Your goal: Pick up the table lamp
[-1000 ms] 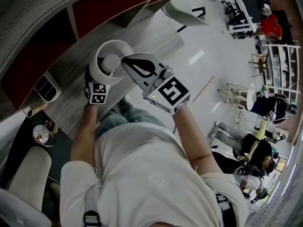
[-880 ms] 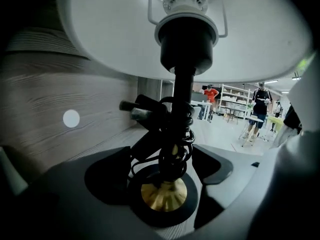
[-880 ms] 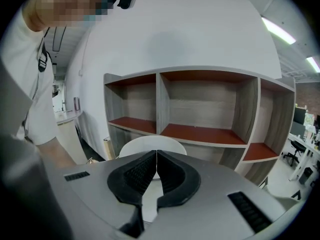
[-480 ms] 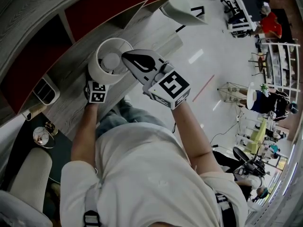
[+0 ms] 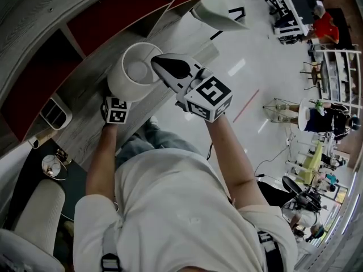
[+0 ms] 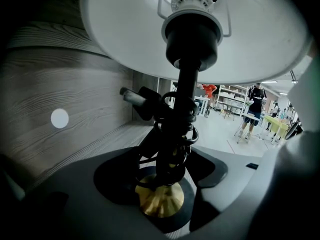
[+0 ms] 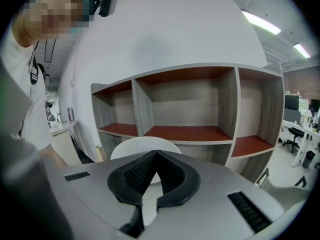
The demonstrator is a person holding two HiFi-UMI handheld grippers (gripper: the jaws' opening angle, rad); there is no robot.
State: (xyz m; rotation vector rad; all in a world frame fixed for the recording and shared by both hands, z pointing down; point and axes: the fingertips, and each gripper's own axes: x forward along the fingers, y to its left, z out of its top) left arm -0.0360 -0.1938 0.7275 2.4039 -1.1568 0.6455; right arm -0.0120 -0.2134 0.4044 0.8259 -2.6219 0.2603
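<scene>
The table lamp has a white shade (image 5: 136, 69), a black stem (image 6: 182, 99) with a cord coiled round it, and a brass foot (image 6: 159, 199). My left gripper (image 6: 162, 176) reaches in under the shade. Its jaws are closing on the stem, with the pads on both sides of it. In the head view only its marker cube (image 5: 116, 110) shows below the shade. My right gripper (image 5: 154, 60) hovers over the shade's right rim, shut and holding nothing. From the right gripper view (image 7: 155, 154) the shade (image 7: 145, 146) shows just beyond its tips.
The lamp stands on a wood-grain top (image 5: 85, 123) in front of a shelf unit with red-lined compartments (image 7: 190, 114). A white vented box (image 5: 54, 112) and a small round object (image 5: 51, 164) lie to the left. A pale chair (image 5: 28, 208) is near. People stand far off (image 5: 317, 118).
The right gripper has slid up and to the right beside the shade. The shade now looks larger and more tipped in the head view. The left cube has barely moved.
</scene>
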